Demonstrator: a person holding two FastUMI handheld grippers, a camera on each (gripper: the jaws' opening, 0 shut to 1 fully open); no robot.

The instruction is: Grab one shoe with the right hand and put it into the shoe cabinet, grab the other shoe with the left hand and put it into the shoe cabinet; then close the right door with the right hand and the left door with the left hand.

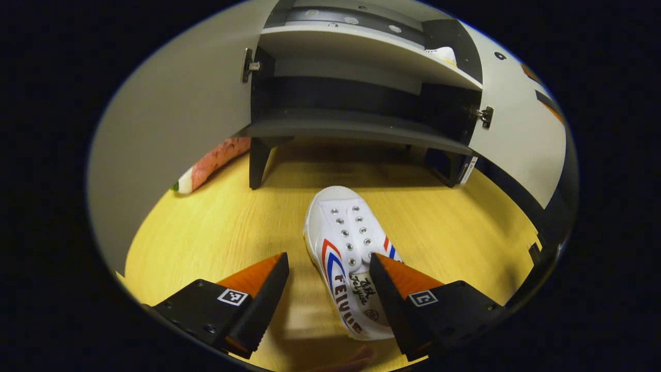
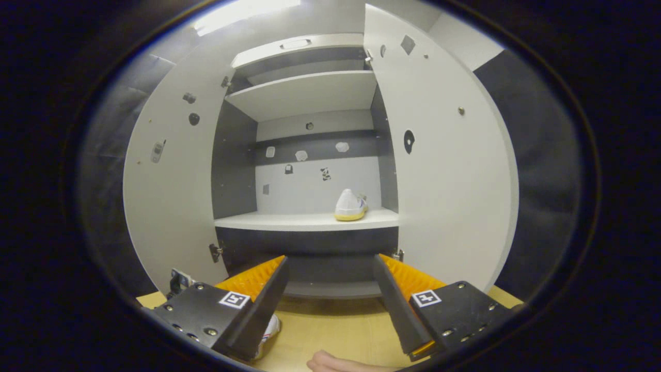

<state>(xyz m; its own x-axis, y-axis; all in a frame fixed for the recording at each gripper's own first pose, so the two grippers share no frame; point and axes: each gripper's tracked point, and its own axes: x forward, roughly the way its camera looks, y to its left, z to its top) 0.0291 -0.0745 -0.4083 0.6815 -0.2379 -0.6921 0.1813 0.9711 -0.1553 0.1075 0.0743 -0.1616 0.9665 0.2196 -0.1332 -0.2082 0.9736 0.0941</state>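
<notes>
A white canvas shoe (image 1: 347, 243) with red and blue stripes lies on the wooden floor (image 1: 217, 232), toe toward the shoe cabinet (image 1: 351, 129). My left gripper (image 1: 328, 258) hangs open just over the shoe's heel half, its right finger overlapping the shoe's side. The other white shoe (image 2: 350, 205) stands on the cabinet's middle shelf (image 2: 304, 222) at the right, also seen as the shelved shoe (image 1: 442, 53). My right gripper (image 2: 330, 259) is open with nothing between its fingers, facing the cabinet from a short way back. Both doors stand open: left door (image 2: 170, 196), right door (image 2: 449, 170).
A pink and white soft object (image 1: 214, 164) lies on the floor under the left door (image 1: 170, 129). The right door (image 1: 516, 139) swings out on the other side. A hand (image 2: 330, 362) shows at the bottom edge. The floor shoe's edge (image 2: 269, 330) peeks beside my right gripper's left finger.
</notes>
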